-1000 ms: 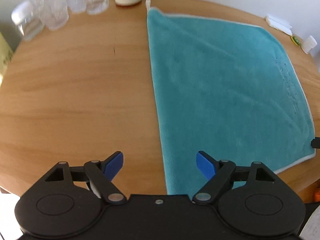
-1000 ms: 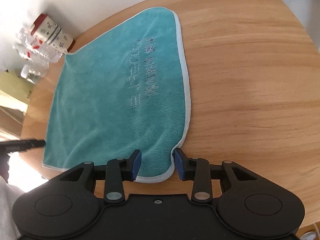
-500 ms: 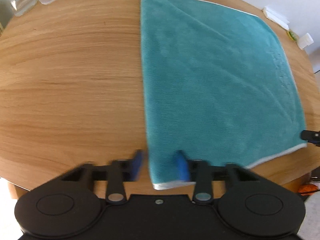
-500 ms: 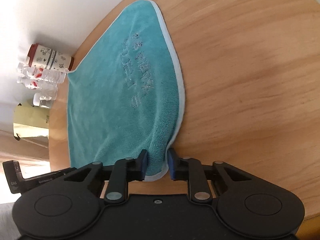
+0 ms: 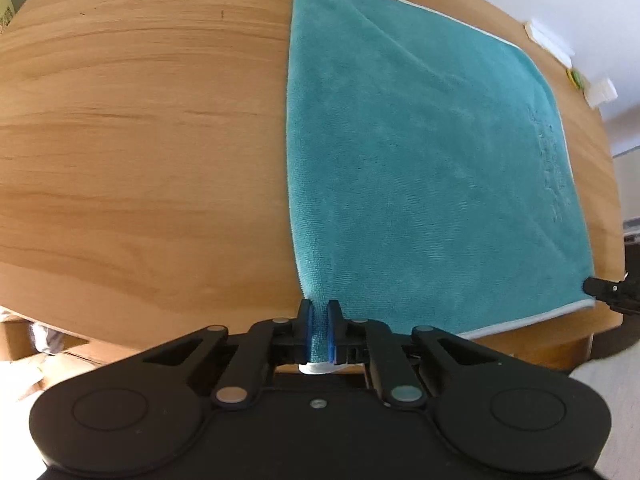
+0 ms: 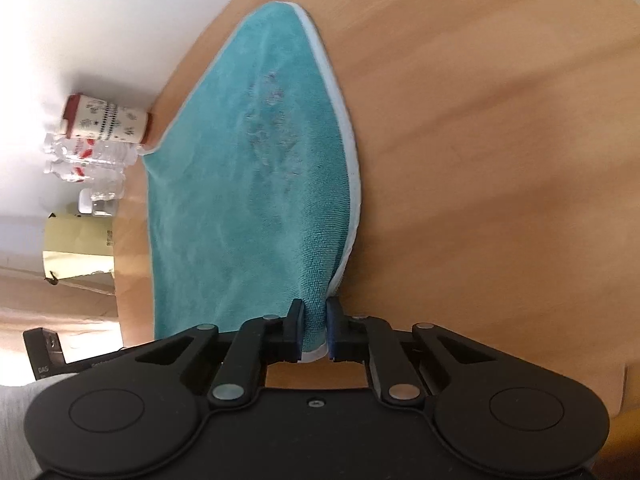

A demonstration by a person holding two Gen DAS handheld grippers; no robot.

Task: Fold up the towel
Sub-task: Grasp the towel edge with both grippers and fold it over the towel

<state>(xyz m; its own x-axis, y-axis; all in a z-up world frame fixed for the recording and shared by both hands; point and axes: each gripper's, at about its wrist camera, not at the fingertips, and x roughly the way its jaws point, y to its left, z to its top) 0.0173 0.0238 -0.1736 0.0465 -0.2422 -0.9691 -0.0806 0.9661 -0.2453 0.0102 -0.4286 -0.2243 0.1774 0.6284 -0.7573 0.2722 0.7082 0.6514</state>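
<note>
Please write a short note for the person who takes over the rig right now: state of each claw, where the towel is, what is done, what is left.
Left claw: shut on the near left corner of the teal towel.
Right claw: shut on the near right corner, which is lifted off the table.
Towel: otherwise spread flat on the wooden table, far edge toward the bottles.
Done: both near corners gripped.
Left: no fold made yet; probably carry both corners to the far edge, lay down, release.

Both wrist views look close along the table, sharing the towel.
</note>
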